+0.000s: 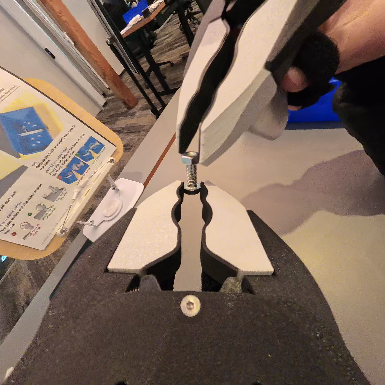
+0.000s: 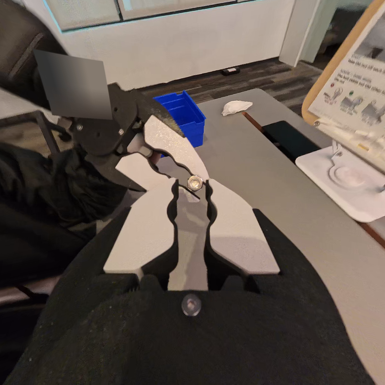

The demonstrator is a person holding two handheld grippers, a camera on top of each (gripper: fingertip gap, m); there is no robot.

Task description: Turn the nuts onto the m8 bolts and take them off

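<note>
Left wrist view: the bolt head [image 1: 191, 186] is clamped between the left gripper's [image 1: 192, 185] pads, shank upright above the grey table [image 1: 312, 260].
Nut [image 1: 189, 158]: seated at the shank's top, between the right gripper's [image 1: 190, 155] fingertips.
Right wrist view: a gap is seen between the nut [image 2: 194, 184] and the left-hand pad [image 2: 175, 186], so those fingers stand open.
Background: blue bin [image 2: 185, 116], instruction board [image 1: 48, 166].

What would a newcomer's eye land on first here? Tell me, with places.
A silver bolt stands upright mid-frame in the left wrist view, its head pinched in the left gripper. The right gripper straddles the nut at the bolt's top, with a gap showing beside it. A blue bin sits behind on the grey table.
</note>
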